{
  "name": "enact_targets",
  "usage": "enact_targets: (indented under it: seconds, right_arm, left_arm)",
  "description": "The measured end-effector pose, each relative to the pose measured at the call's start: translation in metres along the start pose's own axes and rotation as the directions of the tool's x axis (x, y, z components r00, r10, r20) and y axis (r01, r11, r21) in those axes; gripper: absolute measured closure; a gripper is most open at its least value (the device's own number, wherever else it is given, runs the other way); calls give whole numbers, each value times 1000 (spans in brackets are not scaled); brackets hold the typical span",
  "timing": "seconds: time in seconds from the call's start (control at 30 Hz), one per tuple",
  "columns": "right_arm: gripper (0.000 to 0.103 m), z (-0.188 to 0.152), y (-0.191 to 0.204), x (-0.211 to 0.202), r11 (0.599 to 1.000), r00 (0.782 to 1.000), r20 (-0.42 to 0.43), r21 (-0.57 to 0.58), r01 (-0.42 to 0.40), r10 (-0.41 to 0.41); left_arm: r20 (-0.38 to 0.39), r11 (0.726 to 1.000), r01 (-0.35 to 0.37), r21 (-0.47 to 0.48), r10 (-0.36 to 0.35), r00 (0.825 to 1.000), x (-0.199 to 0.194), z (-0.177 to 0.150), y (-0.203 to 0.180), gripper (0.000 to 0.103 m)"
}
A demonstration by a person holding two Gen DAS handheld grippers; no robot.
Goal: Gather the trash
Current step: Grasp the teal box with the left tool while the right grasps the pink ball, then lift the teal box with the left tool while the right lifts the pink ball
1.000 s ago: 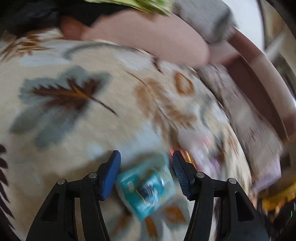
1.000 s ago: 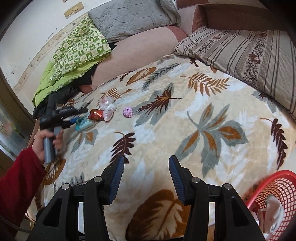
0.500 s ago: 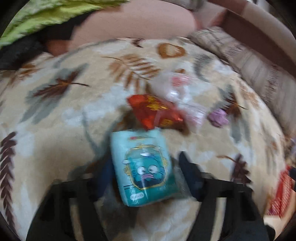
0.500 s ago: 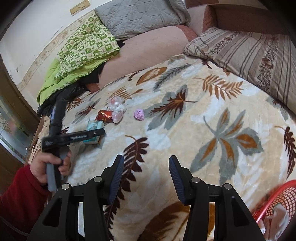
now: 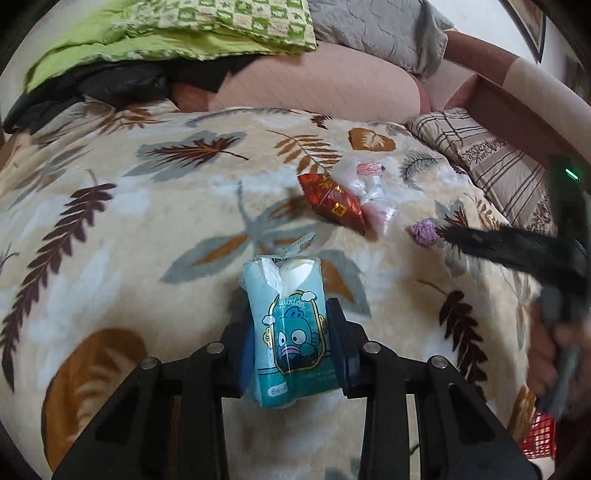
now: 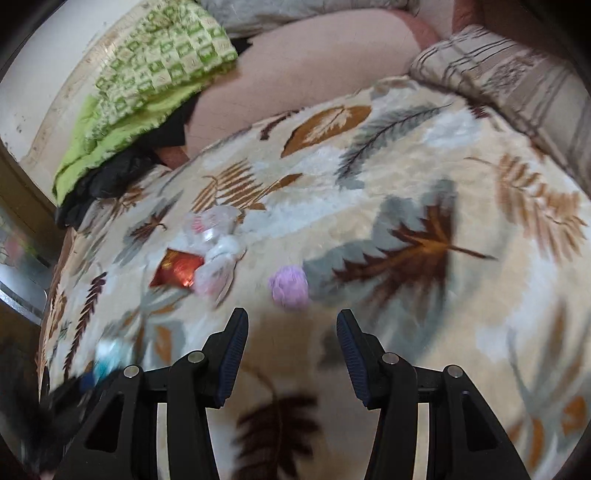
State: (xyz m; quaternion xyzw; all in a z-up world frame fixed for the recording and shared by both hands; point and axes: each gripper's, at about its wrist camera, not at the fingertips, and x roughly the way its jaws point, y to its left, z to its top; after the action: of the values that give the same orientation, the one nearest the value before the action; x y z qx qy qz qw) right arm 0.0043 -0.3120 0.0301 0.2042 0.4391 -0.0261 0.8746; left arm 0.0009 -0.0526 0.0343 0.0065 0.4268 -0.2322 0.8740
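Observation:
My left gripper point(image 5: 291, 350) is shut on a teal tissue pack point(image 5: 286, 325) with a cartoon face, held above the leaf-patterned blanket point(image 5: 110, 229). Beyond it lie a red foil wrapper point(image 5: 332, 201), clear plastic wrappers point(image 5: 364, 181) and a small purple ball point(image 5: 424, 232). My right gripper point(image 6: 291, 350) stands open just short of the purple ball point(image 6: 289, 286), with the red wrapper point(image 6: 177, 271) and clear wrappers point(image 6: 218, 240) to its left. The right gripper also shows as a dark blur point(image 5: 517, 251) at the right of the left wrist view. The teal pack point(image 6: 110, 356) is blurred at lower left.
A green checked quilt point(image 5: 184, 33), a grey pillow point(image 5: 376, 26) and a pink bolster point(image 5: 325, 88) lie at the head of the bed. A striped pillow point(image 5: 491, 166) is at the right. A red basket point(image 5: 539, 432) peeks in at lower right.
My left gripper closed on the teal pack and lifted it. My right gripper moved forward and down toward the purple ball, which is now close in front of its fingers.

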Motion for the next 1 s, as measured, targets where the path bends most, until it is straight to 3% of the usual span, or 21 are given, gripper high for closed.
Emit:
enact_targets:
  seconds: [0.1, 0.13, 0.17, 0.23, 0.37, 0.6, 0.77, 1.0]
  right_arm:
    - [51, 11, 7, 27, 999, 1000, -8, -34, 24, -24]
    - [58, 12, 7, 33, 999, 999, -16, -39, 33, -34]
    - [73, 13, 8, 40, 997, 998, -18, -44, 60, -61]
    - [77, 12, 9, 40, 996, 998, 4, -54, 66, -66]
    - [77, -2, 14, 17, 998, 998, 49, -45, 37, -35]
    - [77, -64, 54, -55, 995, 991, 131, -94, 25, -12]
    - [77, -115, 74, -102, 981, 979, 200, -175, 83, -47]
    - [77, -147, 78, -129, 974, 963, 258, -184, 133, -83]
  left_arm:
    - [9, 1000, -14, 24, 14, 1000, 3, -3, -1, 70]
    - [7, 1000, -13, 19, 12, 1000, 5, -2, 0, 70]
    - [2, 1000, -8, 14, 8, 1000, 8, -2, 1, 70]
    - [4, 1000, -10, 15, 10, 1000, 10, -3, 2, 70]
    - [20, 999, -20, 40, 19, 1000, 7, -6, -1, 70]
    - [63, 997, -28, 78, 23, 998, -21, -14, -13, 70]
    - [104, 992, -63, 109, 51, 993, -54, -37, -18, 70]
    - [150, 986, -115, 125, 96, 984, -79, -61, -27, 70]
